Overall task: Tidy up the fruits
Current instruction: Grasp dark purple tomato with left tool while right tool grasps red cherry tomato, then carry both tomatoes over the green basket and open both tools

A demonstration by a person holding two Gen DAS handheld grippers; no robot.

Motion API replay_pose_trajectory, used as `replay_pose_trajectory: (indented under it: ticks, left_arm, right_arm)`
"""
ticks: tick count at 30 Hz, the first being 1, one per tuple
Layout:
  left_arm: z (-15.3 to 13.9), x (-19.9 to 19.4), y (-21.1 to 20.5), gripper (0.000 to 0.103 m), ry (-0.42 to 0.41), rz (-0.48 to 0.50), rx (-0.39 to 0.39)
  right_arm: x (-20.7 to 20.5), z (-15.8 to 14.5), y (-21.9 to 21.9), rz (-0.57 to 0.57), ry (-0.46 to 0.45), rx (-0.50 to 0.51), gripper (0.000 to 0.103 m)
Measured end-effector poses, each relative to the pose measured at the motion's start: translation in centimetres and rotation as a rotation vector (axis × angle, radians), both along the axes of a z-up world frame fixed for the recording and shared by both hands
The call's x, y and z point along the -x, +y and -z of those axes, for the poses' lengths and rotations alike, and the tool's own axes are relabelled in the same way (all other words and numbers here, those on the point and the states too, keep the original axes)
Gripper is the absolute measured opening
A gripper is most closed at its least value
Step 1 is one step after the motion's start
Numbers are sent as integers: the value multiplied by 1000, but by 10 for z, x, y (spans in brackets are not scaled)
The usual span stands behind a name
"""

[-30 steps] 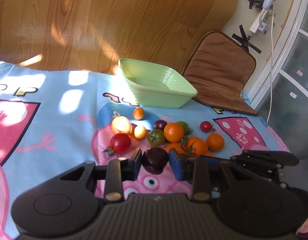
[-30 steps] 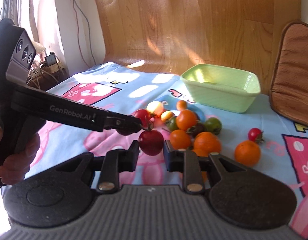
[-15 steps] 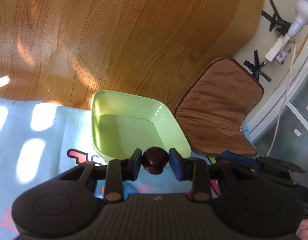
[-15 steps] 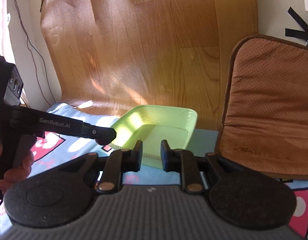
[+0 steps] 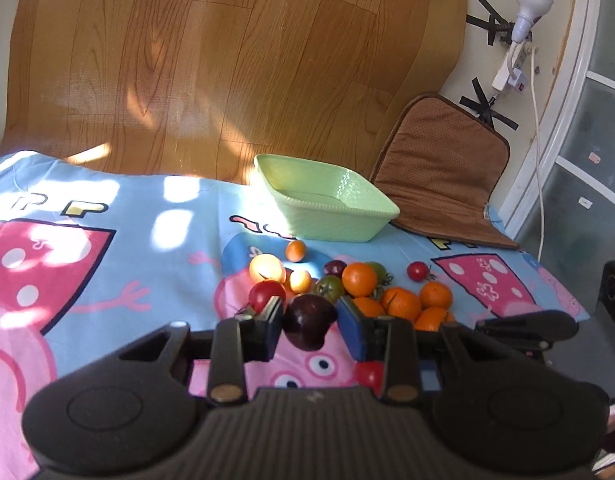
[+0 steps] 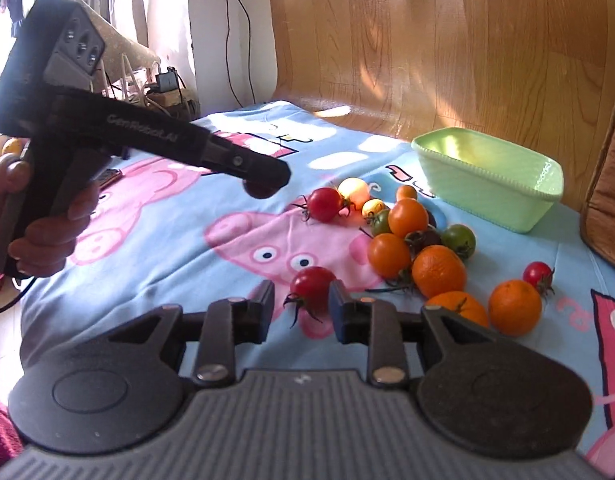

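My left gripper (image 5: 310,322) is shut on a dark purple tomato (image 5: 309,320), held above the cartoon-print cloth just short of the fruit pile. From the right wrist view the same left gripper (image 6: 267,182) hovers left of the pile, with the dark tomato (image 6: 259,192) at its tip. My right gripper (image 6: 301,306) is low over the cloth, its jaws opening. A red tomato (image 6: 312,290) with a green stem lies on the cloth between them, with a gap at the left pad. The green bowl (image 5: 347,212) stands beyond the pile.
Several oranges (image 6: 439,270) and red, green and yellow tomatoes lie clustered mid-cloth, with one small red tomato (image 6: 538,274) apart at the right. A brown cushion (image 5: 439,168) leans against the wall beside the bowl. A person's hand (image 6: 47,240) grips the left handle.
Half a second ago both views sat close over the green bowl; now they look at the pile from farther back. The right jaws have widened, with a red tomato between them. The left keeps its dark tomato.
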State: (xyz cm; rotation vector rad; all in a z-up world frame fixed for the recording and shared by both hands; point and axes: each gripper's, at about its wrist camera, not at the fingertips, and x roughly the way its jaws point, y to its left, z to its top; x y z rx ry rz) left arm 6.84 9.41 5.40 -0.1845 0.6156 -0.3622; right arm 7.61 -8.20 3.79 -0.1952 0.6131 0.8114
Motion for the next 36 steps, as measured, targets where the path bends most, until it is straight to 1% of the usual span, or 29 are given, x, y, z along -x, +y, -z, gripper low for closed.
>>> replay_pose_trajectory:
  ticks: [1,2,5,7,8,10,11,13,15,18,20,21,23,26,28,31,34,36]
  left_arm:
    - [2,3,0,31,1,1,-4]
    - [4,4,0,31,6,2,-3]
    - [10,6,2,31,24,-2,3]
    - [10,7,2,31,29,-1,4]
    - [9,7,2,31,31,0,6]
    - [3,4,1,31,37,10,13]
    - [-1,1,0,31,37,17,13]
    - [-15,-10,-6,31,25,32,4]
    - [-38,-30,-15,31,0,56,-7]
    - [-78,-71,-30,31,-35,83,-10]
    - [-96,-103,-40,31,-47,80,-14]
    - [-99,-119,-46,31,-46,76,-23]
    - [-91,-154,-56,31,-13,70,-37]
    - [-55,-199,-65,31,102,39,-23]
    - [-30,-221,-70,31,161,30,-26]
    - [-3,-240,-73,30,201,14,-33]
    - [9,-249,-75,30,212,13,-40]
    - [12,-252,-75,32,203,14,-50]
  right_arm:
    - [-2,1,2,9,-5,5,50]
    - [-5,3,2,8,-6,9,51]
    - [-9,14,10,38,-1,65,51]
    - [-10,15,5,48,23,26,35]
    - [-10,13,4,56,35,25,31]
    - [-12,5,-1,77,56,12,31]
    - [-14,-4,-7,81,53,-7,31]
    - [-23,-28,-16,99,5,-20,31]
    - [-38,-54,-25,126,-40,-26,31]
    - [-77,-100,-42,204,-116,-11,31]
    - [-106,-118,-52,239,-120,-11,31]
    - [-120,-122,-55,247,-117,-6,31]
    - [-146,-116,-56,270,-98,3,31]
    - [-179,-84,-50,271,-29,38,31]
    - [-197,-59,-45,257,18,64,31]
    - [-220,-31,-38,238,34,118,31]
    - [-234,-17,-31,222,59,147,32]
    - [-239,-12,-25,199,82,169,33]
